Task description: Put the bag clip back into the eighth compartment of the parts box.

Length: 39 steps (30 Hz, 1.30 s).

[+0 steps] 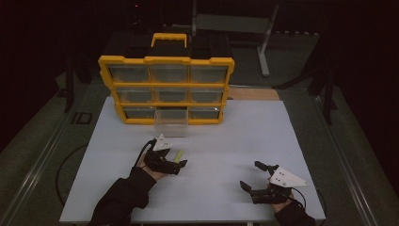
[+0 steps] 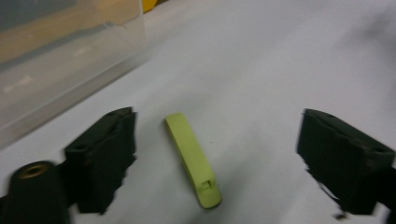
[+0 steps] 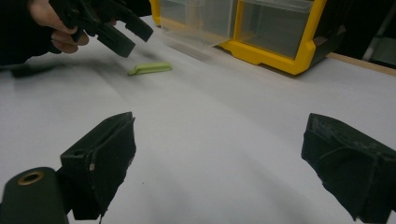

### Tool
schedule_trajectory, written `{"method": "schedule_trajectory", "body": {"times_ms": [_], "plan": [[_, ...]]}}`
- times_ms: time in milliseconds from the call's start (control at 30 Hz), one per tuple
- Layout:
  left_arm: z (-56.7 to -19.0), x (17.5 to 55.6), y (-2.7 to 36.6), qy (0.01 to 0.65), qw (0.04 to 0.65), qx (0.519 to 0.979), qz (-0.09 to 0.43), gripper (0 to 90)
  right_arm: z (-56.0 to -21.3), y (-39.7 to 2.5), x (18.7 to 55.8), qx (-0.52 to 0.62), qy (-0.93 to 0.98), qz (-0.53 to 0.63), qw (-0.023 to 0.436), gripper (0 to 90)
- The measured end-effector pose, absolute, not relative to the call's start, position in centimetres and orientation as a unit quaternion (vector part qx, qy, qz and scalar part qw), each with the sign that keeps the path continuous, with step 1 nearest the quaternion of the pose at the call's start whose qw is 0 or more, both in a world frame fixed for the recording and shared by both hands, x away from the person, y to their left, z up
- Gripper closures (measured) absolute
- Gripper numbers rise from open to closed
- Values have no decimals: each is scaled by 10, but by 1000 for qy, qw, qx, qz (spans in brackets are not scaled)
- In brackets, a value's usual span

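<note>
A slim yellow-green plastic strip (image 2: 192, 158) lies flat on the white table (image 1: 226, 136), a little in front of the pulled-out clear drawer (image 1: 171, 123). My left gripper (image 1: 179, 165) hovers over it, open, its jaws standing to either side of the strip without touching it. In the right gripper view the strip (image 3: 150, 68) rests just below the left gripper (image 3: 112, 28), which a hand holds. My right gripper (image 1: 251, 175) is open near the front right of the table, with nothing between its jaws (image 3: 219, 154).
A yellow organiser (image 1: 167, 89) with three rows of clear drawers stands at the back of the table; its bottom-middle drawer (image 2: 70, 60) is pulled out toward me. Dark floor and metal stands surround the table.
</note>
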<state>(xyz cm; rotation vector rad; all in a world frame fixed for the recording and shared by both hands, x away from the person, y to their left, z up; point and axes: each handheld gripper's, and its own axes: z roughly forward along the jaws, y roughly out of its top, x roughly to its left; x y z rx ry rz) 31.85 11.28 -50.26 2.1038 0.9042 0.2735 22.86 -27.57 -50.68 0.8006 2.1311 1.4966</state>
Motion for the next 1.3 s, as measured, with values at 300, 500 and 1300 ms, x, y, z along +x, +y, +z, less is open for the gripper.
{"method": "schedule_trajectory", "body": {"times_ms": [300,500,1300], "plan": [[-502,322,107,386,383,834,95,221,-507,-275,228,288,765,537,208,96],[-504,323,103,394,364,840,76,344,-507,-276,228,288,765,538,208,96],[-513,336,97,442,305,840,77,722,-507,-276,228,287,764,540,206,96]]}}
